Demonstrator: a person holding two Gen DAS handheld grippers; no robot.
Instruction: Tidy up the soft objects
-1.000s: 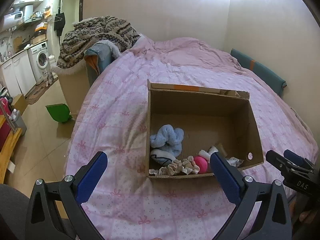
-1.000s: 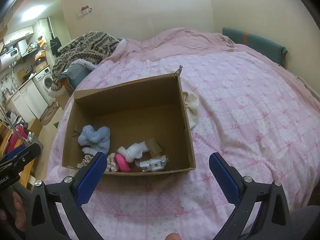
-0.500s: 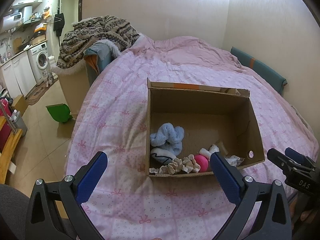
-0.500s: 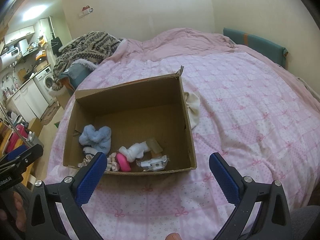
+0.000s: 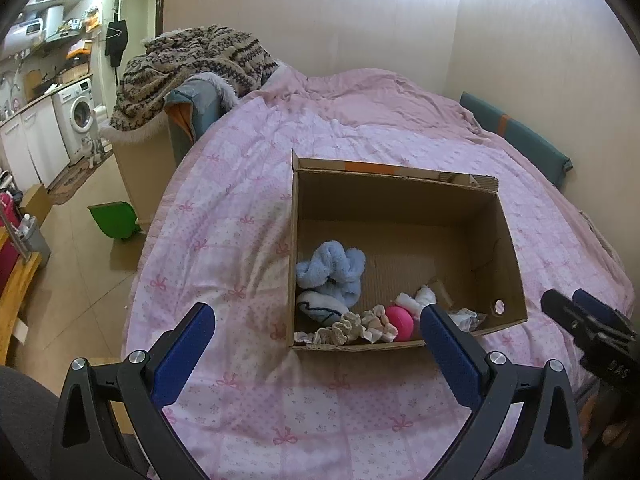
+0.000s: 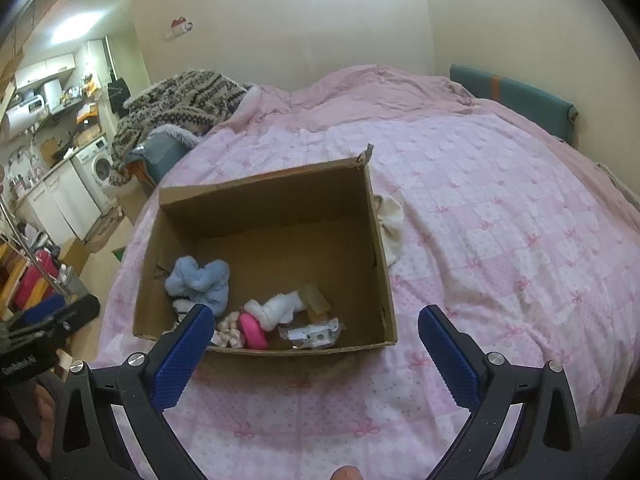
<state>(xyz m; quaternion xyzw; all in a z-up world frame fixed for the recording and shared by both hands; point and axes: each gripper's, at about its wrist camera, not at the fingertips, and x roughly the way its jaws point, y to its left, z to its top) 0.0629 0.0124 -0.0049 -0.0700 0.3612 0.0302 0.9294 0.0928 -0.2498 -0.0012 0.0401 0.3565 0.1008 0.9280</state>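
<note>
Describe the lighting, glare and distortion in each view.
Left wrist: ceiling lights blow out the top edge, the bed bulges with fisheye curvature, dark vignette in the corners, and the box stays sharp. Right wrist: dimmer and warmer, glare only over the kitchen at left, the box interior shadowed, the same barrel bending.

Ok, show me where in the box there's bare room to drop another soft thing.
The far half of the cardboard box floor is bare, from the back wall to the blue fluffy scrunchie, and along the right wall. The near edge is crowded: beige scrunchie, pink ball, white socks, plastic packet.
</note>
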